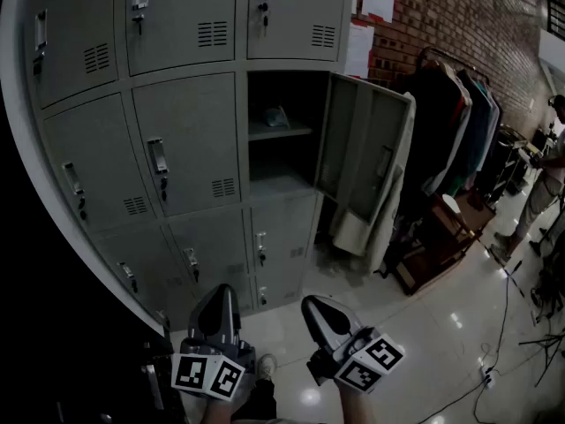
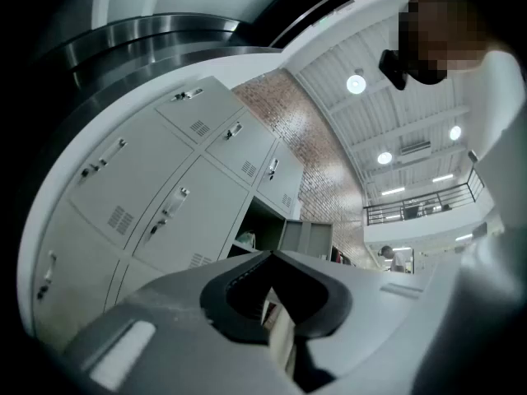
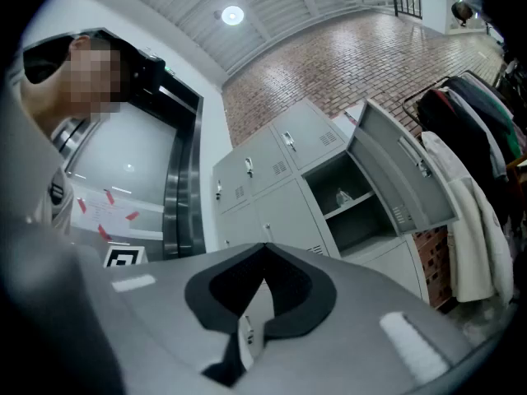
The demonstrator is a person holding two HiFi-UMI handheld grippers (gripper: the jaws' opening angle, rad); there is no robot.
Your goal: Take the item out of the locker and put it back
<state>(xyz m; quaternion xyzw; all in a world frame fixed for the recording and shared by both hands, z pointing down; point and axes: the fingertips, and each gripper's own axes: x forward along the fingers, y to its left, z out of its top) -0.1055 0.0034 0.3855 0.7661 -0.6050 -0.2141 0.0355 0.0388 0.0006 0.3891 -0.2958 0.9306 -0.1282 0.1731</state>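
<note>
Bank of grey lockers (image 1: 177, 148) fills the upper left and centre of the head view. All its doors are closed but one.

Open locker (image 1: 284, 182) sits at centre frame, in the second row down of those in view. Its door (image 1: 364, 157) is swung out to the right, nearly edge-on to the camera. A shelf (image 1: 281, 132) splits the inside into an upper and a lower space.

The item (image 1: 274, 116) is small and pale with a teal tinge, and rests on that shelf in the upper space, toward the left. What kind of thing it is cannot be made out. The right gripper view shows it in the same spot, right of centre. The lower space is dim, and its contents are unreadable.

Right of the frame, a clothes rack (image 1: 459, 122) with dark garments stands against a brick wall (image 1: 459, 16).

Both grippers are held low at the bottom centre of the head view, over a glossy floor (image 1: 424, 325) and well apart from the locker.

- **Left gripper** (image 1: 224, 291): it points up-frame toward the lockers, with its marker cube (image 1: 207, 374) nearest the camera. Its jaw tips meet, with nothing between them.
- **Right gripper** (image 1: 311, 304): it sits just beside the left, tilted up and to the left. Its jaws are fully together and empty.

Both gripper views look upward at the locker fronts.
</note>
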